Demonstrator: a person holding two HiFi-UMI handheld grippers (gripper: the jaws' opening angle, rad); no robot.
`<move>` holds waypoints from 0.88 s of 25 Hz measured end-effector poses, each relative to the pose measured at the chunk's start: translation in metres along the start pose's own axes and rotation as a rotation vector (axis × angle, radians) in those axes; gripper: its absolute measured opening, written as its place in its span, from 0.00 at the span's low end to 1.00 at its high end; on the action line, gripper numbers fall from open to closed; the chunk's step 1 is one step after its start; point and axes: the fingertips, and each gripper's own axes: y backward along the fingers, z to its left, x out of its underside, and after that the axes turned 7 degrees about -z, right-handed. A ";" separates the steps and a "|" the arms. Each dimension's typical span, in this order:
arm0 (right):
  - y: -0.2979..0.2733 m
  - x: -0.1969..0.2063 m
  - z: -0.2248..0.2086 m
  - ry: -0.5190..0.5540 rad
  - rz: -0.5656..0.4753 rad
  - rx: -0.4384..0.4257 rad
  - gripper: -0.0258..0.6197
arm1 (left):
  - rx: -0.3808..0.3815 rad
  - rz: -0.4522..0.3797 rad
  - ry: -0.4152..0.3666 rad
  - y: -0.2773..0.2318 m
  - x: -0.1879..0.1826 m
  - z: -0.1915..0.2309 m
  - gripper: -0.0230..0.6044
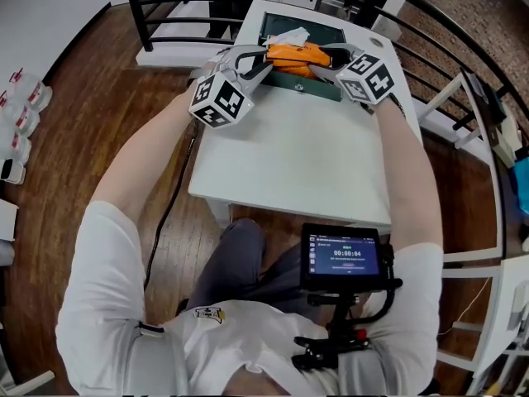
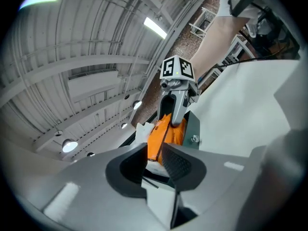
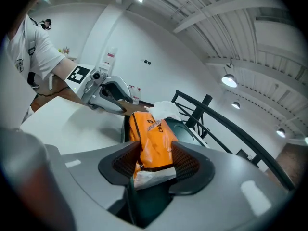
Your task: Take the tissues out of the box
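Note:
An orange tissue pack hangs over a dark green box at the far end of the white table. A white tissue sticks out of the pack's far side. My left gripper grips the pack's left end, and in the left gripper view the orange pack is pinched between the pads of the left gripper. My right gripper holds the other end. In the right gripper view its jaws press on both sides of the pack, with the tissue beyond.
A black railing runs behind the table. White chair frames stand to the right on the wooden floor. A small screen device hangs at the person's chest. The table's near half is bare white surface.

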 end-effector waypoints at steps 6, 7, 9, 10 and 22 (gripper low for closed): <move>0.014 -0.036 -0.002 0.000 -0.103 0.065 0.34 | -0.040 -0.020 0.075 0.004 -0.002 0.023 0.18; 0.019 -0.041 0.000 -0.002 -0.117 0.071 0.34 | -0.047 -0.028 0.100 0.007 -0.005 0.028 0.18; 0.030 -0.053 0.005 -0.013 -0.144 0.081 0.34 | -0.051 -0.054 0.141 0.014 -0.016 0.037 0.18; 0.036 -0.058 0.008 -0.018 -0.154 0.083 0.34 | -0.047 -0.067 0.156 0.018 -0.023 0.039 0.18; 0.144 -0.047 0.119 -0.105 -0.152 0.033 0.34 | 0.074 -0.166 0.380 0.093 -0.123 -0.050 0.18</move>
